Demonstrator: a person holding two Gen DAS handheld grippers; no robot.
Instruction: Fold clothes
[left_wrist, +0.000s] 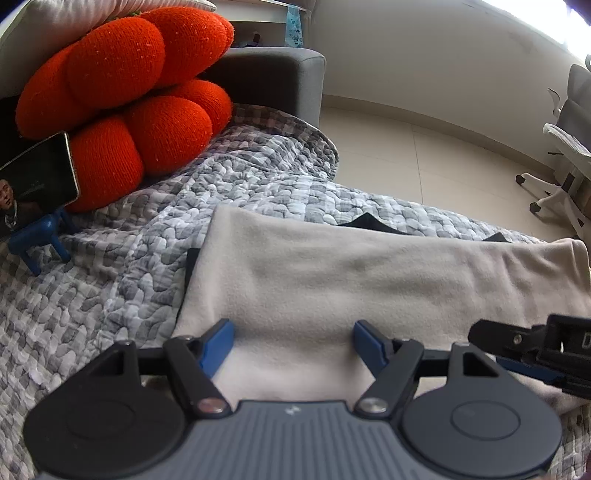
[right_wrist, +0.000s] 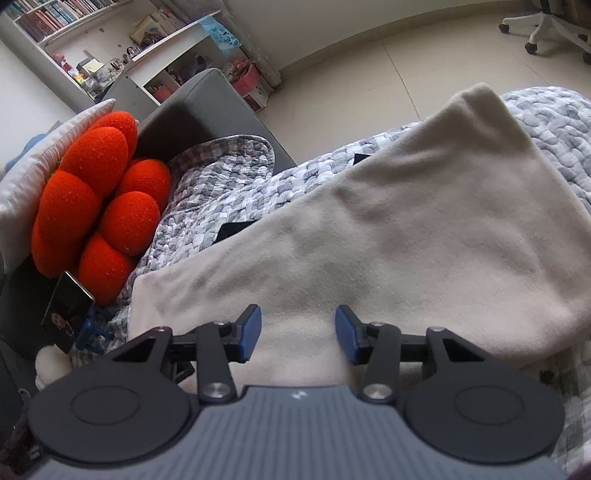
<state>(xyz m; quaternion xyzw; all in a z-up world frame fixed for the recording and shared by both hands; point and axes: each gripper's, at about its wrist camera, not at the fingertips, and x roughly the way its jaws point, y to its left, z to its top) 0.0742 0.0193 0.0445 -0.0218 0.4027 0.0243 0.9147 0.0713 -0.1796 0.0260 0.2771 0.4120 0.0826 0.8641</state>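
Fleece, a beige garment (left_wrist: 332, 273), lies folded flat on the grey patterned quilt (left_wrist: 110, 280) beside the red cushion (left_wrist: 122, 110). Both claws stand apart and empty over its near edge: the left gripper (left_wrist: 293, 341) wide, the right gripper (right_wrist: 297, 330) narrower. A good next fold probably needs both pinching matching corners and lifting evenly, so the dark layer (left_wrist: 373, 221) underneath stays covered.

A red puffy cushion (left_wrist: 125, 96) is seen at ten o'clock, leaned on a grey sofa arm (left_wrist: 273, 74). A phone (left_wrist: 35, 184) is propped on a blue stand (left_wrist: 37, 236) just beside it, on a grey patterned quilt (left_wrist: 110, 288). A white chair (left_wrist: 561, 162) is seen at three o'clock, and bookshelves (right_wrist: 110, 48) at eleven o'clock in the right view.
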